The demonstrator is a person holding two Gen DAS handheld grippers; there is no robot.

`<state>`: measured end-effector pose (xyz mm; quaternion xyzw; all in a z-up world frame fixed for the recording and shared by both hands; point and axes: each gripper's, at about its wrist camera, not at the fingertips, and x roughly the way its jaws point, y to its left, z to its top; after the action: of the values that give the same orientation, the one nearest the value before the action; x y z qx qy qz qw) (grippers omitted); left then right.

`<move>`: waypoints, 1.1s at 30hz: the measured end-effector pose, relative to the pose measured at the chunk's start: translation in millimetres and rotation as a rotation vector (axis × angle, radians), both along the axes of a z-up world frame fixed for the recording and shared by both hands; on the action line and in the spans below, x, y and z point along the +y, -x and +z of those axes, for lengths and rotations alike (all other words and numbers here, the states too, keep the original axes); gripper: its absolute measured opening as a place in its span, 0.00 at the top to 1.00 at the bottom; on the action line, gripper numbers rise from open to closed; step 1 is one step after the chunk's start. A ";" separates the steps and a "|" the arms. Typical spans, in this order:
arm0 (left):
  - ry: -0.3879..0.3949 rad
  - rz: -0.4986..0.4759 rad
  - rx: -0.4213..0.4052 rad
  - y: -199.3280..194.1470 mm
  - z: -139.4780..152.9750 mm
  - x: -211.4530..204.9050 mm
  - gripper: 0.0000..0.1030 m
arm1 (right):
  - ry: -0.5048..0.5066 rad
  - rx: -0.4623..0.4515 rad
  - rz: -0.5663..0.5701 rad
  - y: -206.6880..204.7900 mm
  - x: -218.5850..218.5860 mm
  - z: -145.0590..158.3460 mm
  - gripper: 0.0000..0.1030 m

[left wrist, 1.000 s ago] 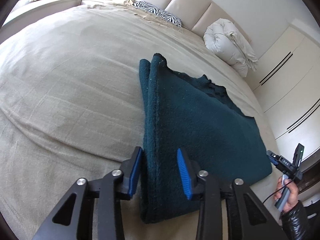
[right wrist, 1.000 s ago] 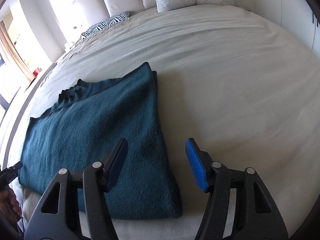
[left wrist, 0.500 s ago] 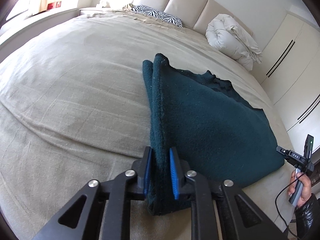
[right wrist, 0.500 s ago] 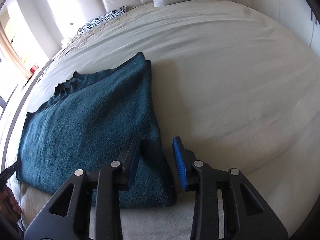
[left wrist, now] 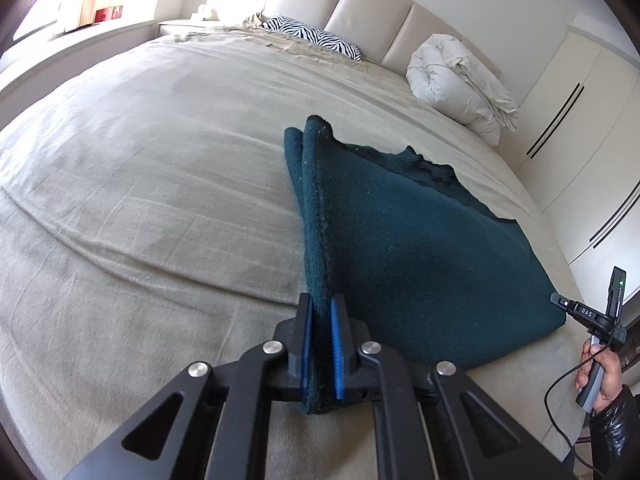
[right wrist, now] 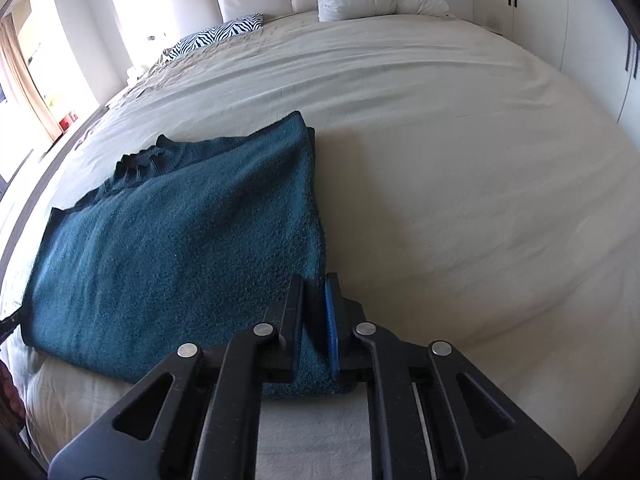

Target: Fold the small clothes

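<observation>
Your left gripper point(left wrist: 321, 308) has just clamped the teal sweater's point(left wrist: 408, 248) near edge at lower centre. Your right gripper point(right wrist: 314, 288) has just pinched its other near corner.

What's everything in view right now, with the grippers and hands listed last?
sweater: one, dark teal, folded flat at the near edge of the bed
bed cover: one, beige, under the sweater
zebra pillow: one, black and white, by the headboard
duvet: one, white, rolled up at the head of the bed
headboard: one, cream, padded panels
wardrobe doors: cream with dark handles, beside the bed
left gripper: black with blue pads, shut on the sweater's near corner
right gripper: same build, shut on the sweater's other near corner
hand: one, dark sleeve, holding a handle
</observation>
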<state>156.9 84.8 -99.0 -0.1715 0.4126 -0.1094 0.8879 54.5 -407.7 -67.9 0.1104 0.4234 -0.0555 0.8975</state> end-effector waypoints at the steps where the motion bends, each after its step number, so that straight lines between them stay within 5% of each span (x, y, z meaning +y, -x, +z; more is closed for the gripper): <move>1: 0.004 0.001 -0.005 2.0 1.6 0.5 0.92 | -0.005 -0.005 -0.003 1.3 -0.5 1.3 0.91; 18: 0.021 0.007 0.011 23.2 -8.3 9.0 0.95 | -0.017 -0.003 -0.008 31.1 -8.6 -0.1 0.95; 33: 0.047 0.008 0.036 25.7 -15.3 19.0 0.95 | -0.126 0.028 -0.039 40.7 -23.1 -24.8 0.95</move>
<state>131.2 103.7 -114.3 -0.1959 0.4252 -0.1126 0.8764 13.8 -430.8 -92.6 0.1739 0.4363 -0.0479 0.8815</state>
